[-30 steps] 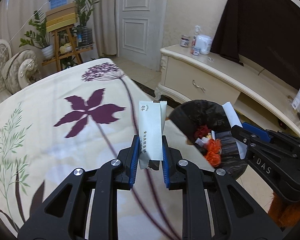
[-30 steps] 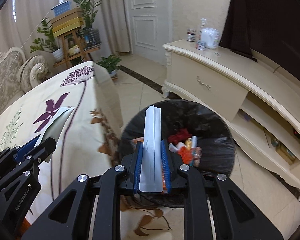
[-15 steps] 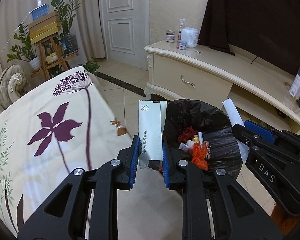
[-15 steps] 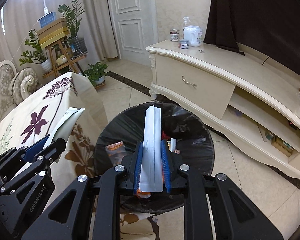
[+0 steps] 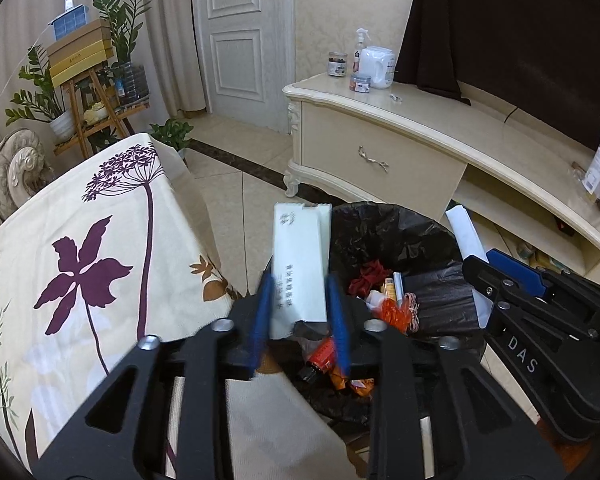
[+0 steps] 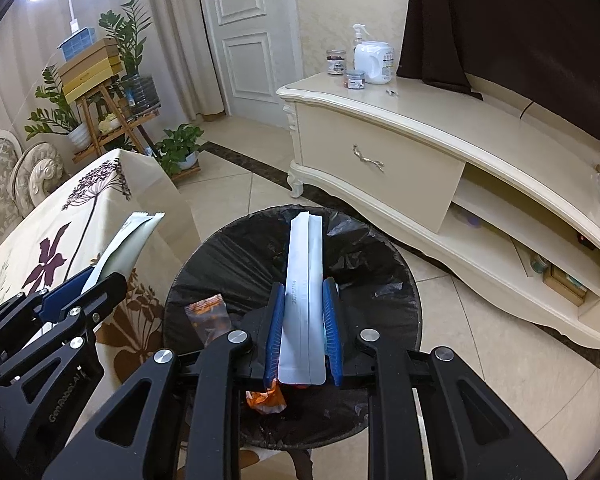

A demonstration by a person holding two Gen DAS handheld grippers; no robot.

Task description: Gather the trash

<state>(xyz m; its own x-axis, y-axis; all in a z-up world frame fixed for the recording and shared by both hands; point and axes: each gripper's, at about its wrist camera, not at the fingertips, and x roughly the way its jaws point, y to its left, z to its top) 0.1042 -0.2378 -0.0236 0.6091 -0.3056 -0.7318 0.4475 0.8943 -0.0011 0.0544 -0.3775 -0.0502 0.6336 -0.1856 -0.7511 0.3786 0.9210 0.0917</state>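
Beige floor tiles surround a black-lined bin; left claw just spread around its packet, right claw pinching a wrapper.

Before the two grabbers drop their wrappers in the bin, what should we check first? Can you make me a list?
1. Right gripper is over the bin: ok, its white wrapper hangs above the black liner.
2. Right gripper holds its wrapper: ok, blue pads pressed on both sides.
3. Left gripper is over the bin: cannot tell, it sits near the rim by the tablecloth.
4. Left grip on the pale green packet: not ok, its jaws have just been opening and gaps show beside the packet.
5. Bin has room: ok, trash only at the bottom.
6. Grippers clear of each other: ok, apart in both views.
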